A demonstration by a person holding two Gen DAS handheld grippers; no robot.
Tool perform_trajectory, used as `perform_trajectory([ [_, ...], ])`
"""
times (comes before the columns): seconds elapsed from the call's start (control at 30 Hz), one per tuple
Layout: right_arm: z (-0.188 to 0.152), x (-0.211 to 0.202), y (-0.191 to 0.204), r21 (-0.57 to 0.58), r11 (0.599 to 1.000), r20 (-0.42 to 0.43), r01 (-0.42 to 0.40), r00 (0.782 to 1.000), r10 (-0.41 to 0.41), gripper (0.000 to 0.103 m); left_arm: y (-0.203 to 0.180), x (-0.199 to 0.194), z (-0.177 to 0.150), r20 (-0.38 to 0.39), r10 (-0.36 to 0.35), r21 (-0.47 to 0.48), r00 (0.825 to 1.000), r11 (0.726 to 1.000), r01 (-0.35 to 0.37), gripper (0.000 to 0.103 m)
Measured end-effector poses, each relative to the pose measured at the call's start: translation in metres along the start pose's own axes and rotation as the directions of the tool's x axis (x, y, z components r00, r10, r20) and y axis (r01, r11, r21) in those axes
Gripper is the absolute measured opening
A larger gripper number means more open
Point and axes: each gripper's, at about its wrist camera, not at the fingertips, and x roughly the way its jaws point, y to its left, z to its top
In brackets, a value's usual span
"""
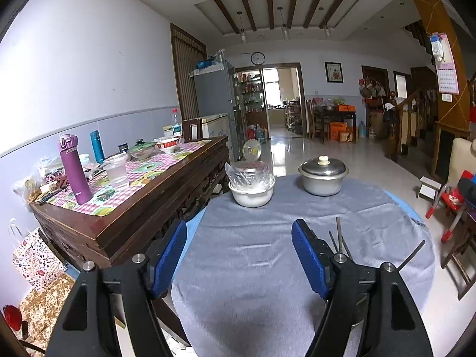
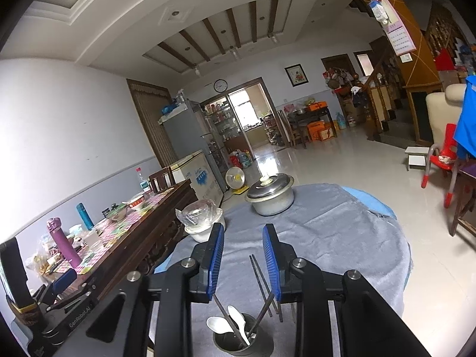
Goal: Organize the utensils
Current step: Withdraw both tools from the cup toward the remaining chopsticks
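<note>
Below your right claw (image 2: 242,257), the metal holder (image 2: 242,340) carries white spoons (image 2: 220,325) and dark chopsticks (image 2: 261,276), their long axes leaning up and away. Both claws gape empty over the grey-clothed table (image 2: 327,238); left claw (image 1: 239,257) reads "GenRobot.AI".

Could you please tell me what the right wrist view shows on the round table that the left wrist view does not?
Only the right wrist view shows the utensil holder with white spoons inside, and the left gripper at its edge. Only the left wrist view shows the clear plastic cup on the side table. Both show the chopsticks, the lidded metal pot and the covered white bowl.
</note>
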Motion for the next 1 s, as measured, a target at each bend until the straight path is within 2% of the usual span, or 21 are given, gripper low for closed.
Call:
perform_trajectory([
  [0.77,-0.002,0.015,-0.018,0.053,0.998,-0.026,0.038,0.999,-0.037,0.029,-0.002,0.022,-0.010,-0.053,-0.006,-0.002,0.999,1.000,0.006,0.074],
  [1.0,-0.002,0.024,-0.040,0.095,0.993,-0.040,0.074,0.997,-0.071,0.029,-0.004,0.037,-0.016,-0.085,-0.007,-0.001,0.996,1.000,0.007,0.074],
])
